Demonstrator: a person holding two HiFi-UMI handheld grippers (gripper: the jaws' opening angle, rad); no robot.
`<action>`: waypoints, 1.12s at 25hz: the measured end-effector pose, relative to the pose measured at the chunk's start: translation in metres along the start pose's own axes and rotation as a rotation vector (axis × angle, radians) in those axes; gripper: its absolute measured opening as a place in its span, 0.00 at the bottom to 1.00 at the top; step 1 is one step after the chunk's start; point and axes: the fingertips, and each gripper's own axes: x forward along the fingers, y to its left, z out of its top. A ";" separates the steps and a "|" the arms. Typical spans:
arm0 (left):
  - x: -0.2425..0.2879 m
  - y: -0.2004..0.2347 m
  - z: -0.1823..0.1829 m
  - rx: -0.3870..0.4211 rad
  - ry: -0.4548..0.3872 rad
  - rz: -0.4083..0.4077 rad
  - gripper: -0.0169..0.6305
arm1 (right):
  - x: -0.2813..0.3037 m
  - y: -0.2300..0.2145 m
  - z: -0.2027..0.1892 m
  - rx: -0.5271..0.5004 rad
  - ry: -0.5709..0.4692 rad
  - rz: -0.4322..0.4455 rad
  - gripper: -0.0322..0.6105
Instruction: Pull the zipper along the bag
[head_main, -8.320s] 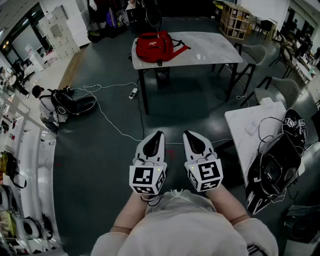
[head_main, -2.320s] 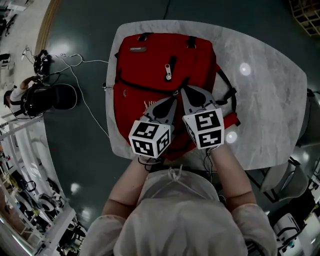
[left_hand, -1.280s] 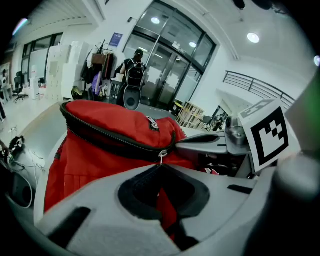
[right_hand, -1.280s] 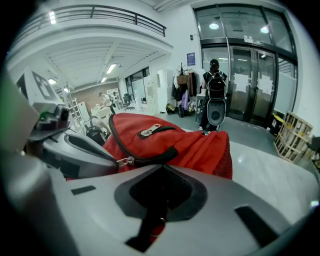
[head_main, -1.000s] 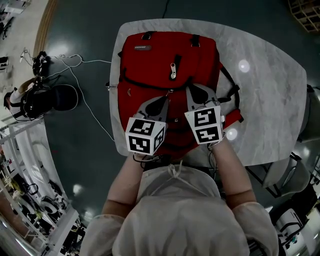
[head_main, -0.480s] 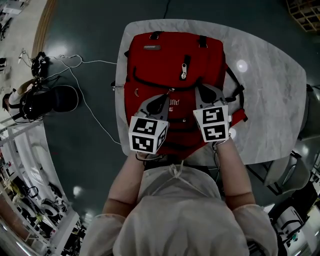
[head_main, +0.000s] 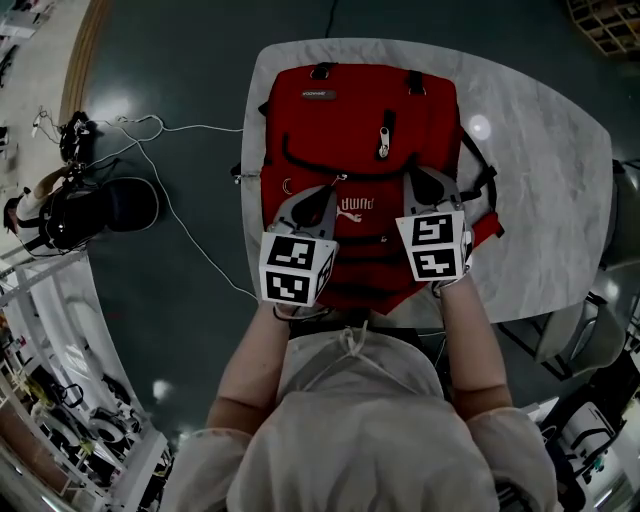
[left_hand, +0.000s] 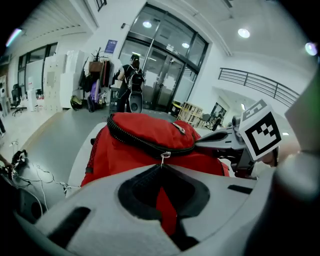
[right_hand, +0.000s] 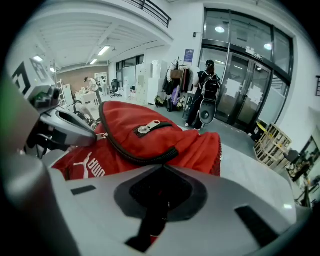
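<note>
A red backpack (head_main: 350, 110) lies flat on a marble table (head_main: 540, 170). A black zipper curves across it. My left gripper (head_main: 336, 187) is shut, its tips at the small metal zipper pull (head_main: 340, 181). The left gripper view shows that pull (left_hand: 162, 157) running down into the closed tips (left_hand: 161, 166). My right gripper (head_main: 418, 172) is shut at the right end of the same zipper. In the right gripper view its tips (right_hand: 162, 167) press against the bag's black zipper edge (right_hand: 150, 157). A second pull (head_main: 383, 135) lies on the front pocket.
The table's near edge is just under my wrists. A white cable (head_main: 190, 230) and a black bag (head_main: 100, 205) lie on the floor at the left. A chair (head_main: 570, 340) stands at the right. A person (left_hand: 131, 87) stands by the glass doors far off.
Within the last second my left gripper has slid left along the bag with the zipper pull. The right gripper has kept its place on the bag. Earlier I walked up to the table.
</note>
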 end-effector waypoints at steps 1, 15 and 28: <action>0.000 0.001 0.001 0.006 -0.001 -0.001 0.06 | 0.000 -0.001 0.000 -0.002 0.006 -0.006 0.09; -0.018 0.031 0.010 0.118 -0.008 0.012 0.06 | 0.001 -0.005 -0.003 0.049 0.046 -0.062 0.09; -0.037 0.084 0.024 0.112 -0.061 0.061 0.06 | 0.004 -0.006 -0.004 0.052 0.056 -0.123 0.09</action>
